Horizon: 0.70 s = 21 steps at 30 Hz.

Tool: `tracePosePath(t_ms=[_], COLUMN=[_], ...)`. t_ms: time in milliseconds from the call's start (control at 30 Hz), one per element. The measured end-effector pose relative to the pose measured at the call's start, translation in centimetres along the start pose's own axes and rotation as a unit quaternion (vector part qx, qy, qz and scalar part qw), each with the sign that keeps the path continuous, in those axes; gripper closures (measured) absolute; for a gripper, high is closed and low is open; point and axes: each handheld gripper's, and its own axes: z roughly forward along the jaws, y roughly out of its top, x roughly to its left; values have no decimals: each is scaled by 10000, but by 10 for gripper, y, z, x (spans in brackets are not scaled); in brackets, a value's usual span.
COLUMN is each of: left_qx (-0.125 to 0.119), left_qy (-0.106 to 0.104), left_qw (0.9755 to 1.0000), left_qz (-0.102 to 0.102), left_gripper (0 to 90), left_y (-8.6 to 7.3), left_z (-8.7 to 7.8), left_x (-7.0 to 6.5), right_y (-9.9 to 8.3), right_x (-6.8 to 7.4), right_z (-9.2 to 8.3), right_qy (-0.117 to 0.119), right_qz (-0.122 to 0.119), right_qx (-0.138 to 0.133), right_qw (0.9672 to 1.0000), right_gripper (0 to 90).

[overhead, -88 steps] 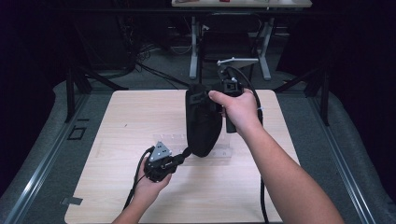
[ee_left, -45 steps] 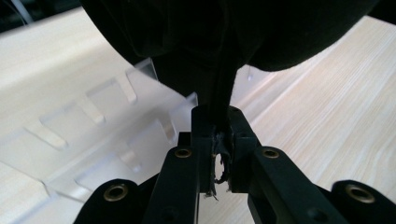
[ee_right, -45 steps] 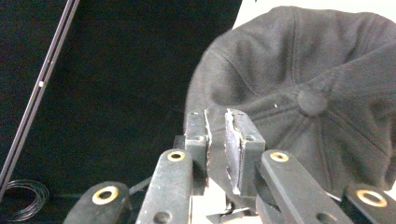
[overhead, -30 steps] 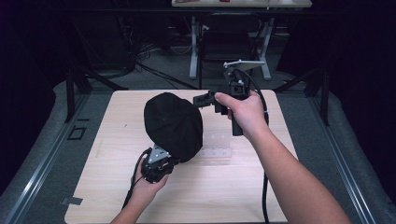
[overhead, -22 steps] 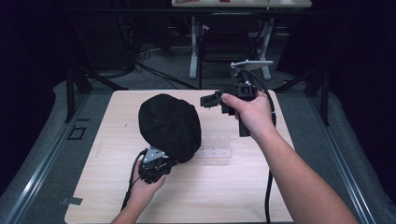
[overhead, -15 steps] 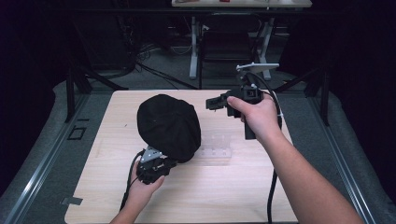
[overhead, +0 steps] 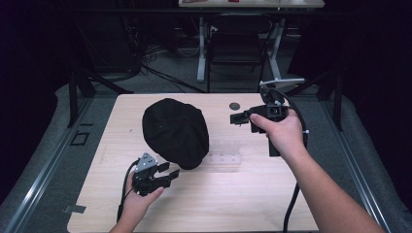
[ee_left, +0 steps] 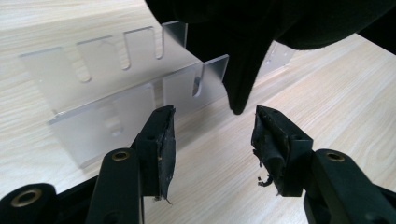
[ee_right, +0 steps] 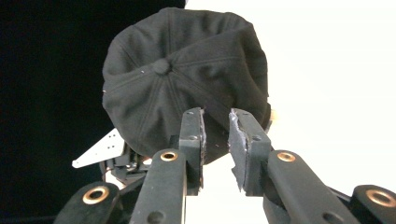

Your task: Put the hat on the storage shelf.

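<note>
Cap: black cap (overhead: 176,132) with a top button, lying crown-up on the counter (overhead: 252,194), centre-left of the high view; in the right gripper view (ee_right: 187,74) it sits beyond the jaws.
Holder: clear plastic slotted rack (overhead: 224,153), just right of the cap at mid-frame in the high view; in the left gripper view (ee_left: 107,93) it stands upper left, and the cap's edge overhangs its right end.
Holder contents: no item visible in its slots.
Left tool: left tool (overhead: 165,175) at lower left of the high view, just below the cap's near edge; jaws have just been opening and now stand wide. In the left gripper view (ee_left: 212,135) a fold of the cap hangs just ahead of the gap; pads do not press on it.
Right tool: right tool (overhead: 237,118) at upper right of centre, apart from the cap, pointing toward it; jaws have just been opening, gap narrow, nothing between them (ee_right: 215,140).
Small disc: dark round disc (overhead: 234,105) near the counter's far edge.
Surface: pale wood-grain counter.
Room: dark; grey floor, metal stand legs (overhead: 201,58) and cables beyond the far edge.
</note>
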Motion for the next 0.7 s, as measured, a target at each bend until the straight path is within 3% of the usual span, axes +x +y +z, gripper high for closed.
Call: tracePosePath(t_ms=[267,500,700], left_qx=[65,-5,33], left_qy=[121,246,254], left_qw=[9998,9996,9993], left_qz=[-122,-147,-263], left_gripper=[485,461,454], left_y=[-9,-19,-28], left_z=[-11,-17,-17], left_x=[7,12,17], right_y=[-18,-38,-58], right_x=[-15,-26,-42], right_z=[-4,-3,3], right_qy=[-372,-850,-998], right_qz=[-150,-474,-626], right_qx=[-53,-75,-179], right_qw=[9992,9952,9929], right_gripper=[719,668,608])
